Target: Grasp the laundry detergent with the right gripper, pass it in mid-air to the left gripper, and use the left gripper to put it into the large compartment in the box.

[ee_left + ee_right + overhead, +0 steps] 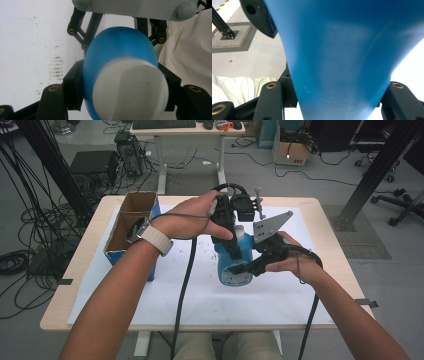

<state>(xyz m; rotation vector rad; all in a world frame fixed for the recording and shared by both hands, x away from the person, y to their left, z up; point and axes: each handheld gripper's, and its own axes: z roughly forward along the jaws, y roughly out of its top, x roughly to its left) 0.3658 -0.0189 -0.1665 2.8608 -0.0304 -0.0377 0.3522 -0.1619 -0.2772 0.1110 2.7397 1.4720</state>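
Observation:
A blue bottle (231,262) with a white cap (239,232) is held between both grippers over the white sheet (280,295). My left gripper (226,227) comes down from above and is shut on the bottle's upper part, just below the cap (130,90). In the left gripper view its black jaws press the blue shoulder (117,45) from both sides. My right gripper (248,266) reaches in from the right and is shut on the bottle's body (342,55). Whether the bottle's base touches the sheet I cannot tell.
An open cardboard box (131,227) with a blue side stands at the table's left. The wooden table edge (200,325) runs along the front. Both grippers' cables (186,275) trail toward the person. Cables and a desk lie on the floor beyond.

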